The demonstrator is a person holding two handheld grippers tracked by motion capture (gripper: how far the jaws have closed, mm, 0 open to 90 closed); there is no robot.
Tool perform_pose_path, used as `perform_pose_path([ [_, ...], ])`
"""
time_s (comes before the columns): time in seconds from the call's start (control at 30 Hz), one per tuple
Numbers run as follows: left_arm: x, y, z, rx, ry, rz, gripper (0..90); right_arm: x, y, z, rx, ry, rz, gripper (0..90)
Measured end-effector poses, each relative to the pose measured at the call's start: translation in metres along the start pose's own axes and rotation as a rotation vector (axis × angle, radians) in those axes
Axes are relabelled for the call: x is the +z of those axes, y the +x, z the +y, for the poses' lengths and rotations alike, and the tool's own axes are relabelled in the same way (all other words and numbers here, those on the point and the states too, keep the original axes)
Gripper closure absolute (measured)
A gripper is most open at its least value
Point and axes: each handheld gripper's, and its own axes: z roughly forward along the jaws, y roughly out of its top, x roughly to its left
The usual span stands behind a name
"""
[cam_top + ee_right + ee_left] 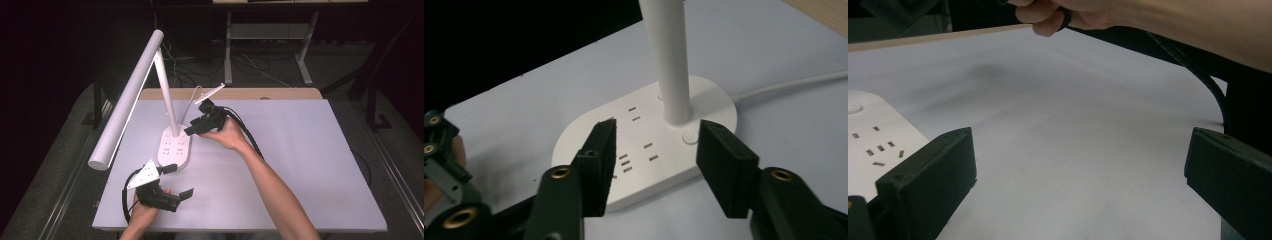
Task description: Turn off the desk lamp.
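A white desk lamp stands at the table's left, its oval base (174, 147) carrying several socket slots and a round button (689, 136). An upright post (669, 60) rises from the base, and a long white tube head (127, 97) slopes down to the left. My right gripper (191, 126) is open just right of the base; in the right gripper view its jaws (656, 135) hover over the socket face near the button, holding nothing. My left gripper (178, 181) is open wide below the base, with one jaw beside the base's near end (873, 145).
A white cord (784, 85) runs from the lamp base toward the table's back edge. The right hand (1058, 15) and its black cable (1198, 75) cross above the pale tabletop (300, 165). Dark floor and desk legs (228, 50) lie beyond the table.
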Motion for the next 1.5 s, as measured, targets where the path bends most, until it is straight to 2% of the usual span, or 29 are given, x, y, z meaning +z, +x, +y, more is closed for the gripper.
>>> perform_pose_path([
  [0.07,-0.001,0.0,0.0,-0.004,-0.005,0.001,0.0,0.007,-0.002,0.0,0.015,-0.003,0.009,62.9],
  [0.2,-0.001,0.001,0.0,-0.002,-0.006,0.0,0.0,0.02,-0.008,0.001,0.023,-0.003,-0.006,81.4],
  [0.3,-0.002,0.001,0.0,0.0,-0.005,0.0,0.0,0.026,-0.011,0.003,0.036,-0.009,0.0,89.9],
  [0.5,-0.003,0.001,0.0,-0.002,-0.001,0.005,0.0,0.038,-0.017,0.004,0.042,0.002,-0.017,90.0],
  [0.7,-0.004,0.002,0.0,-0.008,-0.004,0.008,0.0,0.048,-0.024,-0.001,0.066,-0.003,0.002,90.0],
  [1.0,-0.004,0.002,0.0,-0.009,-0.007,0.007,0.0,0.061,-0.03,-0.007,0.096,-0.001,-0.003,90.0],
  [1.07,-0.004,0.002,0.0,-0.009,-0.007,0.007,0.0,0.066,-0.031,-0.01,0.101,0.028,-0.023,90.0],
  [1.1,-0.004,0.002,0.0,-0.009,-0.007,0.007,0.0,0.067,-0.033,-0.012,0.1,0.017,-0.008,90.0],
  [1.13,-0.004,0.002,0.0,-0.01,-0.009,0.008,0.0,0.067,-0.034,-0.014,0.116,0.016,0.013,90.0],
  [1.2,-0.005,0.003,0.0,-0.012,-0.015,0.009,0.0,0.068,-0.035,-0.015,0.102,0.011,0.036,90.0],
  [1.4,-0.007,0.003,0.0,-0.019,-0.027,0.012,0.0,0.069,-0.035,-0.015,0.103,0.016,0.028,90.0],
  [1.5,-0.006,0.003,0.0,-0.02,-0.027,0.011,0.0,0.067,-0.034,-0.014,0.113,0.026,0.007,90.0],
])
